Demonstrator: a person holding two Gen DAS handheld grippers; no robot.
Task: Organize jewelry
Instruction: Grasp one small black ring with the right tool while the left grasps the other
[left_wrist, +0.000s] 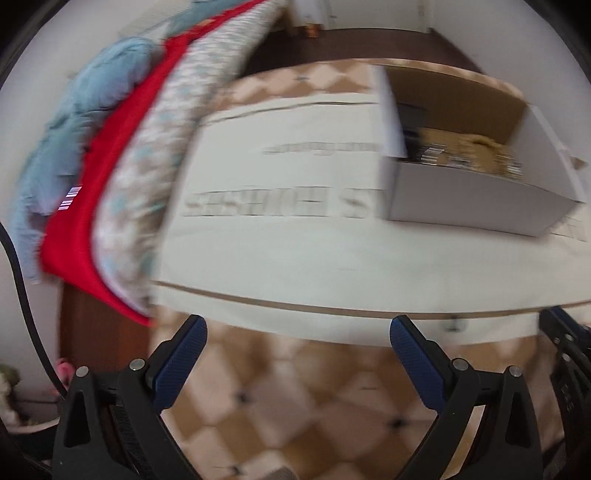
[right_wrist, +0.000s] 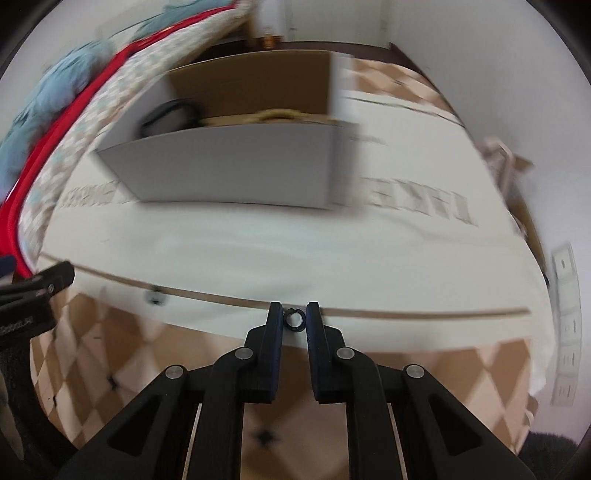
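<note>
My right gripper (right_wrist: 294, 317) is shut on a small dark ring (right_wrist: 294, 319), held between its fingertips above the near edge of a white printed sheet (right_wrist: 258, 251). An open grey-white cardboard box (right_wrist: 236, 166) stands on the sheet ahead; it also shows in the left wrist view (left_wrist: 476, 184) at the right, with brown contents inside. Another small dark piece (right_wrist: 155, 295) lies at the sheet's near edge; in the left wrist view it is a blurred speck (left_wrist: 456, 325). My left gripper (left_wrist: 299, 332) is open and empty, above the checkered floor before the sheet (left_wrist: 295, 240).
A stack of bedding, blue, red and patterned (left_wrist: 122, 166), lies along the left. The floor has brown and beige checkered tiles (left_wrist: 295, 406). A cardboard flap (right_wrist: 517, 192) sticks out at the sheet's right side. Both views are motion-blurred.
</note>
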